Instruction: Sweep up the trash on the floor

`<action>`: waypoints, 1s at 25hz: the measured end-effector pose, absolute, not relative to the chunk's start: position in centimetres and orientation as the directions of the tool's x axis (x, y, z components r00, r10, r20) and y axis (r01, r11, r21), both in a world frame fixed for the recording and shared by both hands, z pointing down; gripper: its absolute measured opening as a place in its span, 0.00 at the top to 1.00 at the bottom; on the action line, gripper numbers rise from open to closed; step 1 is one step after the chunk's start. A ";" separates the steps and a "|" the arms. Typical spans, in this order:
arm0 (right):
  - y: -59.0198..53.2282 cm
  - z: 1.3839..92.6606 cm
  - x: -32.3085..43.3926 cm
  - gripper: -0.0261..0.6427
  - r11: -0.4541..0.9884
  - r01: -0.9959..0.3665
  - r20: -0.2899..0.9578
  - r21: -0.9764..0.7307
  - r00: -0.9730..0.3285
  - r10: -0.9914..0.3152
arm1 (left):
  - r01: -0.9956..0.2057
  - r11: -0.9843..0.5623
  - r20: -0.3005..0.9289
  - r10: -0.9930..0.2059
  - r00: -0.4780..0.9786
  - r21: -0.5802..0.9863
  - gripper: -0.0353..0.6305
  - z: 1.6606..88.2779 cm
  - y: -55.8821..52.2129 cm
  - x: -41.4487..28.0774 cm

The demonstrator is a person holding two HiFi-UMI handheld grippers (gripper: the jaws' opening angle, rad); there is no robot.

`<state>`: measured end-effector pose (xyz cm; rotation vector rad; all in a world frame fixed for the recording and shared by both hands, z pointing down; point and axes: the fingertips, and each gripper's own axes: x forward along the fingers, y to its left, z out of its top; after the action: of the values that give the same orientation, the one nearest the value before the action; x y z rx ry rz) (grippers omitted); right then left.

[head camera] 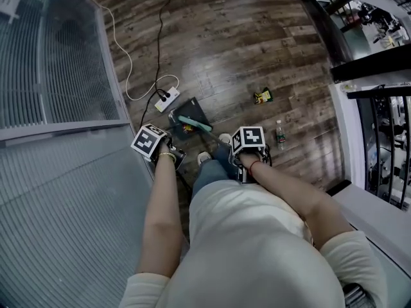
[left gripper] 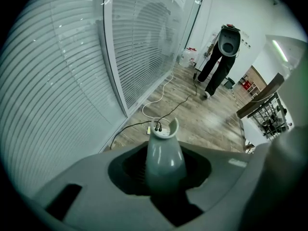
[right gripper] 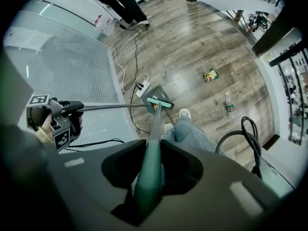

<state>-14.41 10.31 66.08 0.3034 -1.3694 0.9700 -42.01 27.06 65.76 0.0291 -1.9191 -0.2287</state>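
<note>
Dustpan handle point(left gripper: 164, 153) clenched in left gripper point(left gripper: 165, 177), lower end hidden | broom handle point(right gripper: 153, 148) grasped by right gripper point(right gripper: 148, 182) | trash point(head camera: 187, 128) indistinct

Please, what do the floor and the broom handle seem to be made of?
The floor looks like dark wood or wood-look laminate, slightly glossy: plank seams and grain show. The broom handle looks like smooth green plastic with a soft sheen; coated metal is possible.

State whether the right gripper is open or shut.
Shut: the right gripper clamps the green broom handle tightly between its jaws.
</note>
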 end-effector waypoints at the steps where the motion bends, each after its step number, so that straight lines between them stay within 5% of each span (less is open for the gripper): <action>1: 10.4 65.9 -14.2 0.81 0.589 -0.733 0.911 -0.341 -0.103 0.399 | 0.078 0.981 0.926 -0.137 -0.352 0.175 0.78 65.7 27.0 -42.0; 25: 11.3 64.0 -8.6 0.81 0.326 -0.883 0.927 -0.337 -0.251 0.278 | -0.147 0.968 0.919 -0.238 -0.313 0.201 0.78 65.4 26.1 -41.3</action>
<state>-8.59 11.31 64.01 0.6003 -1.4032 1.2314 -41.26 26.12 65.42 0.2793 -1.8964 -0.0928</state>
